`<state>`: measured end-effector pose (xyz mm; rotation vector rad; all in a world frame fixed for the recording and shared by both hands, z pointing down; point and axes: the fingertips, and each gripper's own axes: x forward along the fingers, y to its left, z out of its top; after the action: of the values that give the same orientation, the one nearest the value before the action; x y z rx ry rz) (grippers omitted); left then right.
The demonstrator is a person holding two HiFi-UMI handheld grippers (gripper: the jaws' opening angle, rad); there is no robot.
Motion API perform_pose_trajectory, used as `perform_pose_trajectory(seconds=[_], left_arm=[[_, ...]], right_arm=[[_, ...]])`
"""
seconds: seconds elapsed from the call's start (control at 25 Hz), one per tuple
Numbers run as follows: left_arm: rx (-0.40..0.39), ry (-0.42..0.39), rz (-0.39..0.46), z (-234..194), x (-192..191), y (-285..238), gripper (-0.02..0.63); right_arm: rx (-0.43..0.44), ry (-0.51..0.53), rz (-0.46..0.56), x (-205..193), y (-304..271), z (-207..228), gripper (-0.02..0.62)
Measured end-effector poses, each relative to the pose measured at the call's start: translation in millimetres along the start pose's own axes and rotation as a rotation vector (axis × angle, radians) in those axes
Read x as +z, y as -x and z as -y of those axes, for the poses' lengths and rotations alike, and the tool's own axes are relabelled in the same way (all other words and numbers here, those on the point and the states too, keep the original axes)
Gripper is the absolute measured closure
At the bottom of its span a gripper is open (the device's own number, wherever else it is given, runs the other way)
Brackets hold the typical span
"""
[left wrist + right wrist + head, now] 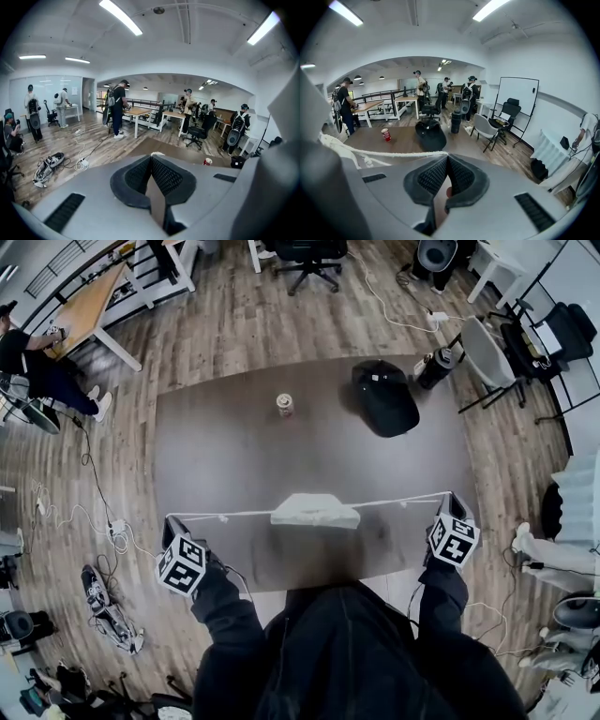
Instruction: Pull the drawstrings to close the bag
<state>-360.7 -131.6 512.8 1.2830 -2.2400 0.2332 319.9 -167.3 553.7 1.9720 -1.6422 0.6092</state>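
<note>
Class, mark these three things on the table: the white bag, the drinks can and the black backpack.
white bag (315,511), head view, middle of its bunched fabric.
drinks can (285,406), head view, its top.
black backpack (385,399), head view, centre of its upper face.

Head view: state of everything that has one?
bag: bunched on the table, between the strings
left drawstring: taut
right drawstring: taut
left gripper: shut on left drawstring
right gripper: shut on right drawstring
can: upright
</note>
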Motion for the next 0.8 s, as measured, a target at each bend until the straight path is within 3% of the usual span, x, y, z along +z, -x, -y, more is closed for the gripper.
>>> perform_pose_trajectory(seconds=[0.36,0.56,0.8], left_arm=[[-0.225,-0.118,-0.137,77,-53,-36,0.572],[-0.375,-0.193,-0.24,136,-97,-47,0.572],[-0.516,-0.287,-0.402,183,-173,-49,0.572]], right_arm=[[0.142,0.066,0.014,17,-22,-61,0.574],[0.313,0.158,-0.008,4,-27,-138,0.574],[0.527,0.228,-0.091,-46,-29,-234,0.574]])
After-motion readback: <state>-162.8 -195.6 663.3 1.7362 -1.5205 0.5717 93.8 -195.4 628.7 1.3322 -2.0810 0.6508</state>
